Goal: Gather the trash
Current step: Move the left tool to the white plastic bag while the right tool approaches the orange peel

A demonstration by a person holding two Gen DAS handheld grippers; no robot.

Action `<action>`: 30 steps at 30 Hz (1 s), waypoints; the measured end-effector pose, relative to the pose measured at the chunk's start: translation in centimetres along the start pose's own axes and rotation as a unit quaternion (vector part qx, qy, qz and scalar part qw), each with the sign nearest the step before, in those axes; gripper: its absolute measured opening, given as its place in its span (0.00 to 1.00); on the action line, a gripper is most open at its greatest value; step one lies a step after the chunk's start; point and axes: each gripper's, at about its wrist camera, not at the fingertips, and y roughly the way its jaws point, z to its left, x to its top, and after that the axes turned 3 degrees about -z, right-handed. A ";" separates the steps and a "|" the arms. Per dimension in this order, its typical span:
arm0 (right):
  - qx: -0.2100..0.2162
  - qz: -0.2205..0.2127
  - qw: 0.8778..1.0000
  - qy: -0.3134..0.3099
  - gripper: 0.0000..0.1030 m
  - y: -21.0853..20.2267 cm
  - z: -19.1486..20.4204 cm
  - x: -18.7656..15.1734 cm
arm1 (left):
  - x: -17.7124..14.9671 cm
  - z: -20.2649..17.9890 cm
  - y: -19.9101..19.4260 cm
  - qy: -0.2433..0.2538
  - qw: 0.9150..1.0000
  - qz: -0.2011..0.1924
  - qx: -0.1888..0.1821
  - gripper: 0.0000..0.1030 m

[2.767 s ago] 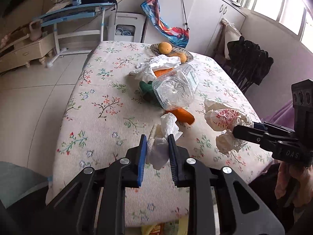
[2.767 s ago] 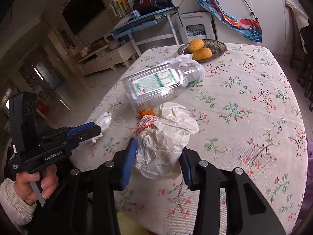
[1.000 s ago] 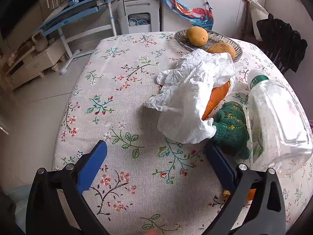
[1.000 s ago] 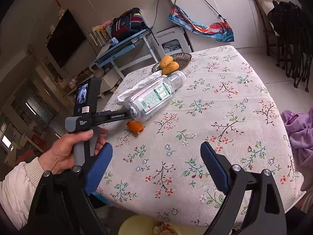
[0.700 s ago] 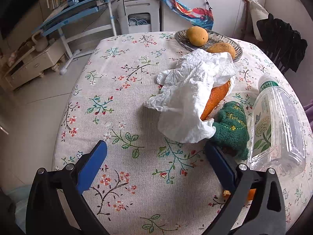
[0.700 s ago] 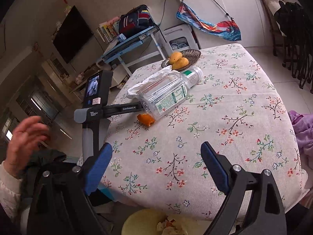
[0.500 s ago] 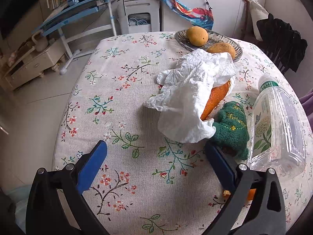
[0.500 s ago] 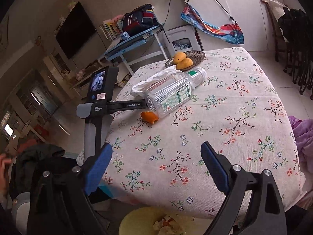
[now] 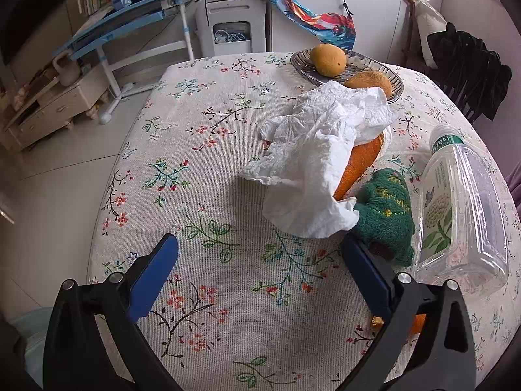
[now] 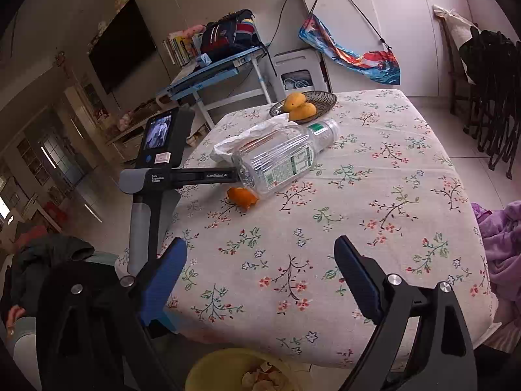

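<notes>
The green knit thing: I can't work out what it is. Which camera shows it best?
The left wrist view: the green knit piece lies close, unobstructed, between the tissue and the bottle, yellow stitching visible. In the right wrist view the bottle hides it.

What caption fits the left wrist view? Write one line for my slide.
Open left gripper faces a crumpled white tissue draped over orange peel, beside a toppled plastic bottle.

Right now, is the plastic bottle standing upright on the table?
No. The plastic bottle lies on its side on the table, its green cap pointing toward the fruit bowl.
</notes>
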 end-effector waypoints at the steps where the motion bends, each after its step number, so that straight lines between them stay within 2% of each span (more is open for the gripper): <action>1: -0.003 -0.003 1.000 0.003 0.86 -0.2 -0.3 0.0 | 0.0 0.0 0.0 0.000 1.000 0.000 0.000 0.93; 22: 0.007 -0.004 1.000 -0.002 0.86 -0.1 0.0 0.0 | 0.0 0.0 0.0 0.000 1.000 0.000 0.000 0.93; 30: 0.001 0.001 0.999 -0.043 0.86 -0.2 0.8 -0.7 | 0.0 0.0 0.0 0.000 1.000 0.000 0.000 0.93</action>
